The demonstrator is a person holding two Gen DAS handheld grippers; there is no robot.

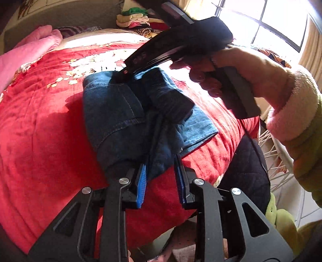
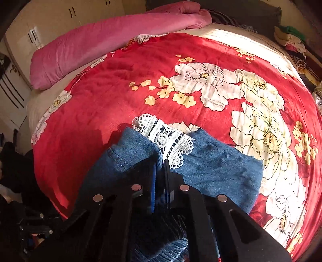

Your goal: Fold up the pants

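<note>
Right gripper [image 1: 122,75]: tips hidden behind denim pants [image 1: 120,112], left wrist view. Person: only hand [image 1: 209,78] and sleeve [image 1: 287,112] show, cut off at 3 o'clock. Clothes pile [image 1: 134,19] at 12 o'clock: garments indistinguishable.

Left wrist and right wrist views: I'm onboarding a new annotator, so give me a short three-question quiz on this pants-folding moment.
1. True or false: the blanket under the jeans is plain blue.
2. What white trim shows on the jeans in the right wrist view?
A. lace
B. fur
C. ribbon
3. What do the jaws of the right gripper close on?

Key:
1. False: it is red with flowers.
2. A, the lace trim.
3. A fold of the denim.
</note>
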